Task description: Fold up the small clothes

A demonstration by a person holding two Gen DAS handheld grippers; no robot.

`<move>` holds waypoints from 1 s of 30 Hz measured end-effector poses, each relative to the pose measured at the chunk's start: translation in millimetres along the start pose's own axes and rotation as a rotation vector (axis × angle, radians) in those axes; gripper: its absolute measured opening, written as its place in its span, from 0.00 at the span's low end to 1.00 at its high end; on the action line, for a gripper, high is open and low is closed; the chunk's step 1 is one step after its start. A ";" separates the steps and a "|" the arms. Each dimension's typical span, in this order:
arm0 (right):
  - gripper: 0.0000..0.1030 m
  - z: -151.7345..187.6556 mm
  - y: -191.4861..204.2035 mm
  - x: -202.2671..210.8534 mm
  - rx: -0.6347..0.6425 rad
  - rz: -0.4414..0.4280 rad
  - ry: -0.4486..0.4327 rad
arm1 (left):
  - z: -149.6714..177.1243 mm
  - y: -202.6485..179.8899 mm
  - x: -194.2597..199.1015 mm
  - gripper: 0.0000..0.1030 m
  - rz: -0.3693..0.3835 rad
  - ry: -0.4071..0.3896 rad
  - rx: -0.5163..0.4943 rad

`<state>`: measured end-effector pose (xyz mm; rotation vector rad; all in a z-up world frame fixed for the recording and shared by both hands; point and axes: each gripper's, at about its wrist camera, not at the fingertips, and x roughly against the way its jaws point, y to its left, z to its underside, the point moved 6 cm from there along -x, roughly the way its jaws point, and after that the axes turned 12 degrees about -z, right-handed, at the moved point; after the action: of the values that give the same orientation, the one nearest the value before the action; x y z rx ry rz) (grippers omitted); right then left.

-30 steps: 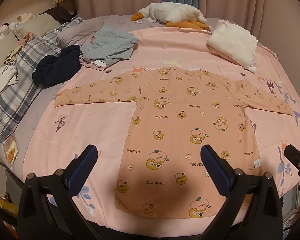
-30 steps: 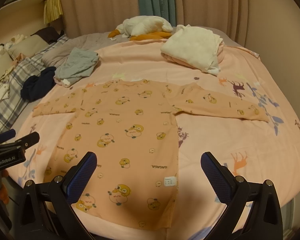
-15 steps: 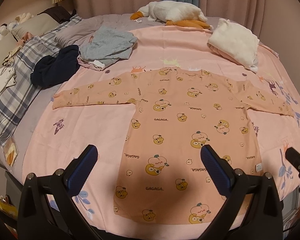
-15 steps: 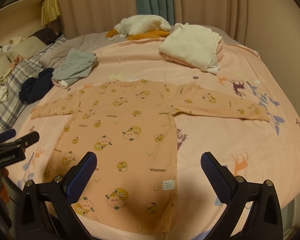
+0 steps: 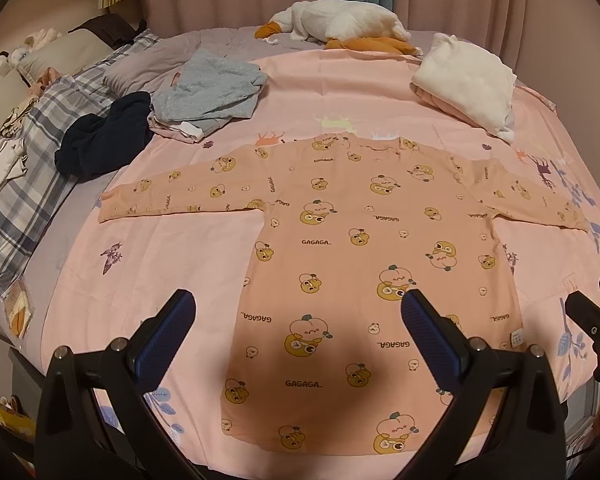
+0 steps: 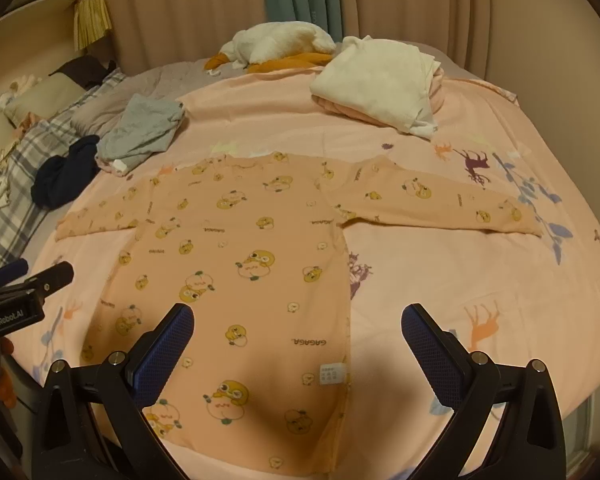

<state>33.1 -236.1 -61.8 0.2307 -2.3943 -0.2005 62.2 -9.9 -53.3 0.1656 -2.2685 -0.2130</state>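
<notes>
Peach long-sleeved cartoon-print shirt (image 5: 364, 248) lies flat, one garment, sleeves spread, on the pink bed sheet (image 5: 188, 264). Two grippers, left gripper (image 5: 298, 322) and right gripper (image 6: 298, 322), hover with fingers spread wide, grasping nothing.

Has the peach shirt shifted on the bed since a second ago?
No. The peach shirt has its cuff just beyond the butterfly print on the pink sheet, as before; only the view drifted.
</notes>
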 end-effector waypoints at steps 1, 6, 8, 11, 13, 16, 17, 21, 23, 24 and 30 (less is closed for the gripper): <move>1.00 -0.1 0.2 -0.1 0.001 0.004 0.001 | 0.1 0.1 -0.5 1.00 0.002 0.002 0.001; 1.00 -0.5 -0.2 0.1 -0.008 -0.005 -0.002 | -1.2 0.6 -0.9 1.00 -0.001 -0.008 0.005; 1.00 -0.7 -0.1 0.1 -0.004 -0.002 -0.004 | -1.5 0.3 -1.6 1.00 -0.001 -0.010 0.006; 1.00 -2.7 -2.9 -1.3 -0.030 -0.034 -0.019 | -2.5 -2.4 -5.5 1.00 0.004 -0.014 0.007; 1.00 -3.4 -7.1 -4.9 -0.067 -0.095 -0.035 | -3.9 -5.4 -11.5 1.00 0.032 -0.011 0.019; 1.00 -1.2 -22.6 -16.9 -0.178 -0.212 -0.041 | -5.1 -10.6 -28.1 1.00 0.118 0.017 0.070; 1.00 0.5 -28.7 -20.0 -0.220 -0.247 -0.044 | -5.8 -13.1 -34.3 1.00 0.166 0.028 0.096; 1.00 6.7 -84.6 -26.7 -0.407 -0.313 -0.108 | -14.7 -30.6 -51.1 1.00 0.364 0.067 0.222; 1.00 9.2 -115.3 -25.9 -0.486 -0.303 -0.156 | -22.0 -42.5 -51.2 0.99 0.392 0.057 0.239; 1.00 11.5 -141.4 -22.7 -0.549 -0.284 -0.190 | -25.4 -48.1 -51.8 0.99 0.388 0.052 0.232; 1.00 15.1 -252.4 -12.4 -0.716 -0.139 -0.306 | -30.0 -70.6 -70.0 0.99 0.386 0.155 0.218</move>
<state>59.8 -477.5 -133.2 0.0262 -2.4259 -1.1978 133.7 -68.6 -100.6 -0.1391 -2.1164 0.2430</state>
